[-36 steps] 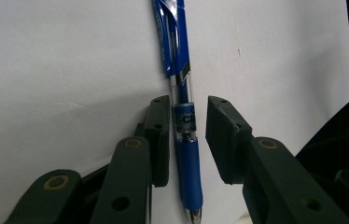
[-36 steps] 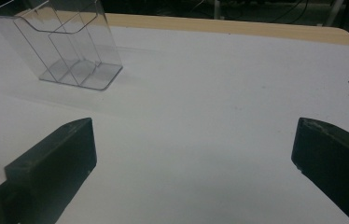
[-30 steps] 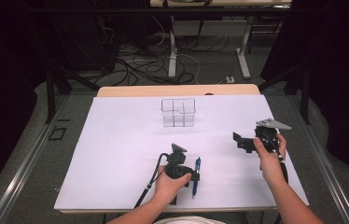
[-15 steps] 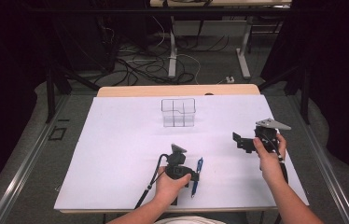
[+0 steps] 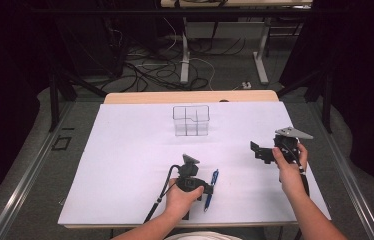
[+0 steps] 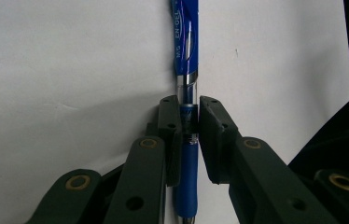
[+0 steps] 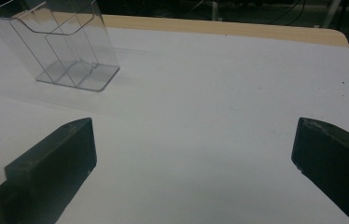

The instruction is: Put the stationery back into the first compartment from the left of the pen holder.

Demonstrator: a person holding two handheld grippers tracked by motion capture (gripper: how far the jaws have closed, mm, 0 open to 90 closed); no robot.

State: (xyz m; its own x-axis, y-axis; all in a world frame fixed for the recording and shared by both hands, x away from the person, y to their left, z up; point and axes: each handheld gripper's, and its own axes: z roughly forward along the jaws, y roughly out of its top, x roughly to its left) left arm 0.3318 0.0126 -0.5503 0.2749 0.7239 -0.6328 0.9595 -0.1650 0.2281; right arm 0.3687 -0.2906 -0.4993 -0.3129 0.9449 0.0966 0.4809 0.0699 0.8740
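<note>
The left hand-held gripper [image 6: 189, 135] is pinching the blue pen [image 6: 184, 46] lying near the worktop's [image 5: 125, 150] front edge, so lifting it level should stop it pivoting, while the right hand-held gripper [image 7: 193, 154] is hovering wide open, facing the clear holder [image 7: 60, 44].

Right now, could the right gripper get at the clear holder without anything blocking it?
Probably yes. The right gripper is open and empty, and only bare white table lies between it and the clear holder. The pen sits off by the left gripper.
</note>
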